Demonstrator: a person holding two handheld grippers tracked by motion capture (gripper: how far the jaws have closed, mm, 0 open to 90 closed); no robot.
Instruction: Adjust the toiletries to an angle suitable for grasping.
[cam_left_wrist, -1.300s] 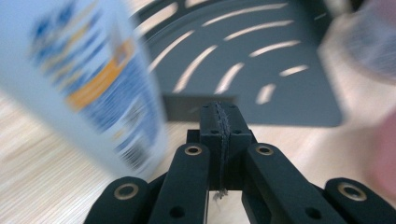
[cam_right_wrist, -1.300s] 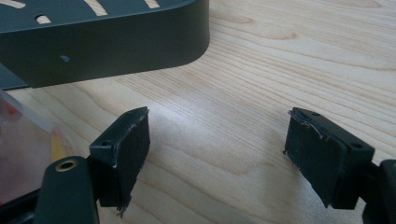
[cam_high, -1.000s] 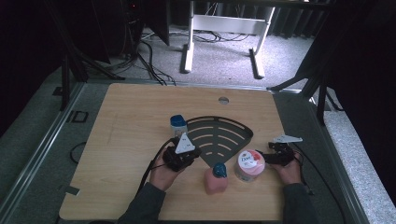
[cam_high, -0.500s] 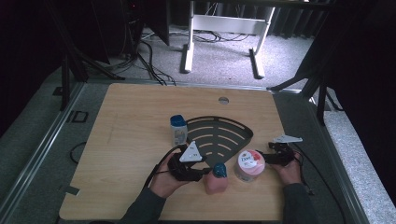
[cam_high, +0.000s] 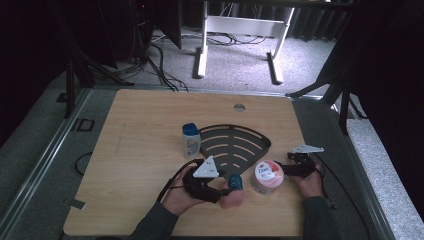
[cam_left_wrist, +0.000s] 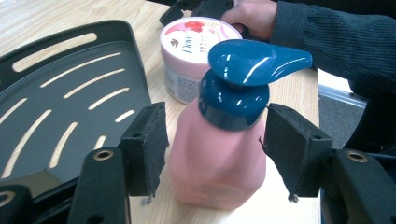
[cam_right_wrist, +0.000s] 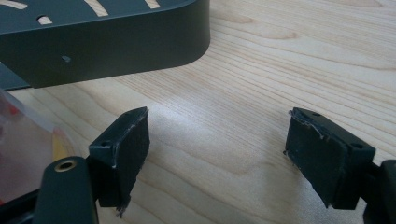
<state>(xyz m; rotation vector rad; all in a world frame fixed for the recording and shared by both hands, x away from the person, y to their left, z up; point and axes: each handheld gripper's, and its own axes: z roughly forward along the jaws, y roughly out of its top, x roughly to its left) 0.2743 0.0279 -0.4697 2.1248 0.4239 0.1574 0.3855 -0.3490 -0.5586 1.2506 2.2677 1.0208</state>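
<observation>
A pink pump bottle (cam_left_wrist: 217, 163) with a dark blue pump head (cam_left_wrist: 247, 65) stands upright on the wooden table, near its front edge (cam_high: 231, 192). My left gripper (cam_left_wrist: 215, 149) is open around it: a pad (cam_left_wrist: 147, 147) sits on each side of the bottle with a gap, not pressing. Its jaws have just been opening. In the high view the left gripper (cam_high: 220, 190) lies left of the bottle. My right gripper (cam_right_wrist: 217, 154) is open over bare wood, and in the high view the right gripper (cam_high: 290, 167) rests right of a pink Dove jar (cam_high: 266, 176).
A black slotted corner tray (cam_high: 232, 145) lies flat mid-table, just behind the bottle and jar. A small bottle with a blue cap (cam_high: 191, 140) stands at the tray's left edge. The table's left half is bare wood, with a round hole (cam_high: 239, 107) at the back.
My left gripper has slid right, toward the pink pump bottle, and its jaws now stand on either side of it. The right hand and jar have not moved.
</observation>
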